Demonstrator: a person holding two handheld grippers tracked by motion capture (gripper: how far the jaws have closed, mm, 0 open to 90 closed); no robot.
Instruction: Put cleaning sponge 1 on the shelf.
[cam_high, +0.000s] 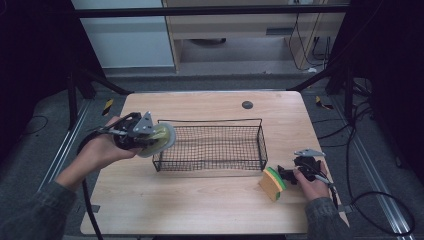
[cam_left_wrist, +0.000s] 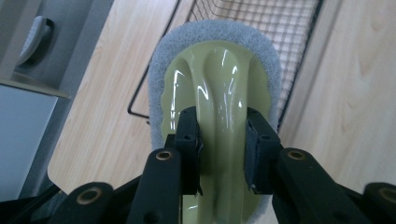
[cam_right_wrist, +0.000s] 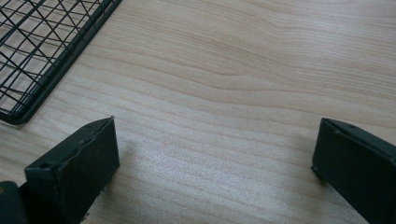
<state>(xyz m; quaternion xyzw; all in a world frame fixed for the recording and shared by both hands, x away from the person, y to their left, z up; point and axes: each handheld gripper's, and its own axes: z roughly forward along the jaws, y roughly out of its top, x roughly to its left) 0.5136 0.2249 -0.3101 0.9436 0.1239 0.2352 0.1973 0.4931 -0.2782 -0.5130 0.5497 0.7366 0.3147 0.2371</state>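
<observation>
Two grippers are in my hands. My left gripper (cam_left_wrist: 222, 140) has its jaws closed on the raised handle ridge of a pale green scrubber (cam_left_wrist: 219, 84) with a grey-white fuzzy pad round its rim. In the high view I hold this scrubber (cam_high: 161, 139) off the table, at the left end of the wire basket (cam_high: 215, 142), tilted on edge; whether it touches the basket's rim I cannot tell. The left gripper view cuts off the scrubber's near end below my jaws.

My right gripper (cam_right_wrist: 215, 154) has its jaws wide apart with nothing between them, just bare wood of the table (cam_right_wrist: 243, 70). A corner of the basket (cam_right_wrist: 42, 51) shows at upper left there. In the high view this right gripper (cam_high: 289, 175) sits low near the table's right edge, pointing at a yellow sponge (cam_high: 272, 183) with a green layer, standing on edge just in front of the basket's right corner. Whether the jaw tips touch the sponge is hard to make out.
</observation>
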